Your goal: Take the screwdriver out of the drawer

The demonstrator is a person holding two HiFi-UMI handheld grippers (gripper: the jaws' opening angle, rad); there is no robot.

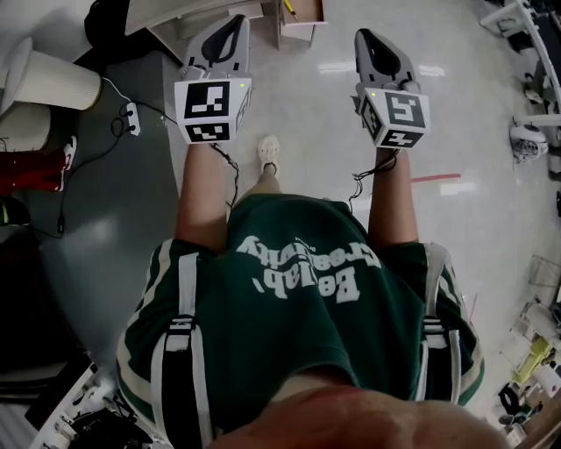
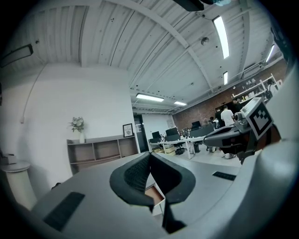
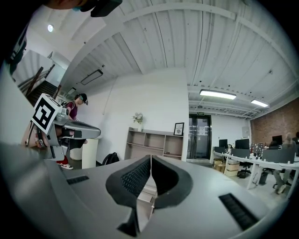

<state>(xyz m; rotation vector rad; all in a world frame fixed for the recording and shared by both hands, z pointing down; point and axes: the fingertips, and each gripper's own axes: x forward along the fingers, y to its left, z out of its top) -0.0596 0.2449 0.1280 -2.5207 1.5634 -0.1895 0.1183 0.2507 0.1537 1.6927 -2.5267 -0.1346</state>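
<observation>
Pale, shiny floor (image 1: pixel 307 96) lies under a person in a green T-shirt (image 1: pixel 298 324). The person stands with both forearms stretched straight forward, side by side. The left gripper (image 1: pixel 230 26) and the right gripper (image 1: pixel 372 39) are held level and parallel, apart from each other, and both point to the far side of the room. On each gripper the two dark pads are pressed together at the tip, and nothing is caught between them.

An open wooden drawer (image 1: pixel 296 33) stands on the floor ahead, between the lines of the two grippers and not touched by them. A small yellow object (image 1: pixel 287 7) lies in it; it is too small to tell if it is the screwdriver.

A low open shelf (image 2: pixel 103 151) stands against the white wall with a vase of flowers (image 2: pixel 78 126) on top. Office desks (image 2: pixel 180 139) stand further right. A power strip (image 1: pixel 132 118) with its cable lies on the floor to the left of the left gripper.
</observation>
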